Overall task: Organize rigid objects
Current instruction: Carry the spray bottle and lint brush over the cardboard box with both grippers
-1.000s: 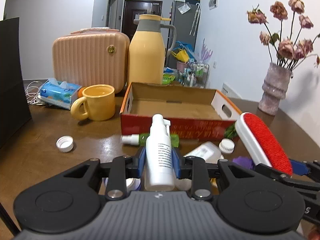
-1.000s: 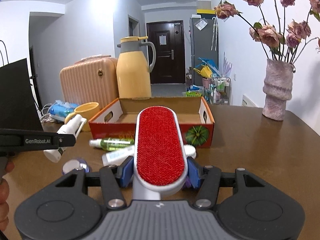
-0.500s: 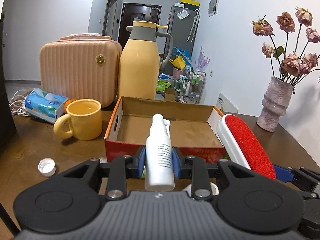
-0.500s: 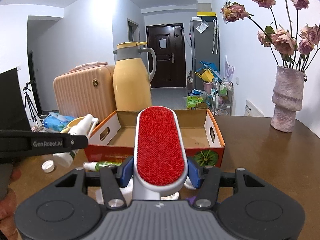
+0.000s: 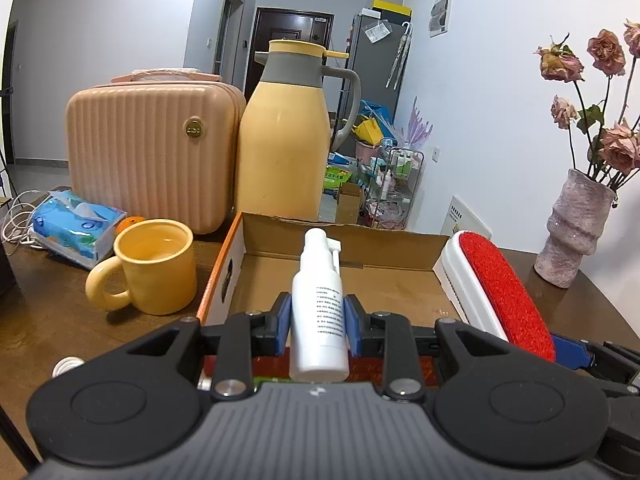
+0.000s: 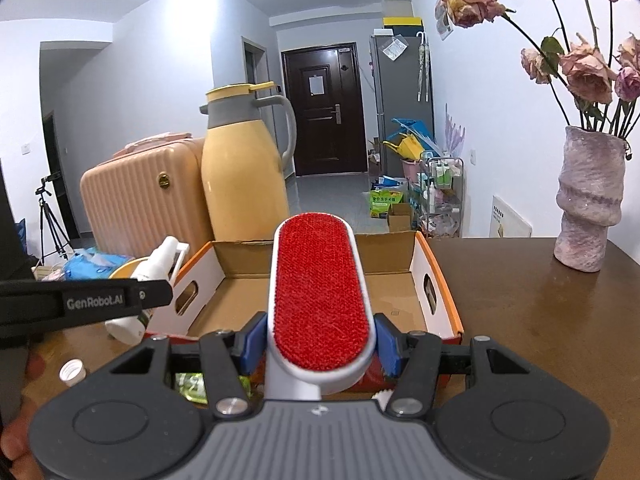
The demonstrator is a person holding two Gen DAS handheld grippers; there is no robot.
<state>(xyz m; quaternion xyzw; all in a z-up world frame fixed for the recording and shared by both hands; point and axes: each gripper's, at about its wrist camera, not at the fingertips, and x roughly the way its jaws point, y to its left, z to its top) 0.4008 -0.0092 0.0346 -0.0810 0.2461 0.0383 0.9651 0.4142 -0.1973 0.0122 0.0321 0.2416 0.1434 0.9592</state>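
My left gripper (image 5: 319, 326) is shut on a white spray bottle (image 5: 319, 312), held upright over the near edge of an open cardboard box (image 5: 280, 280). My right gripper (image 6: 320, 340) is shut on a red-faced white lint brush (image 6: 320, 292), held above the front of the same box (image 6: 400, 292). The brush also shows at the right of the left wrist view (image 5: 496, 292), and the spray bottle at the left of the right wrist view (image 6: 156, 272). The box interior looks bare.
A yellow mug (image 5: 152, 268), blue tissue pack (image 5: 76, 224), peach case (image 5: 148, 148) and yellow thermos (image 5: 284, 136) stand left of and behind the box. A vase of dried roses (image 6: 588, 200) stands at the right. A white cap (image 6: 72, 370) and a green bottle (image 6: 192, 384) lie before the box.
Both grippers rose and moved forward toward the box with their objects; they now hang over its front edge. The loose items in front of the box have dropped below view.
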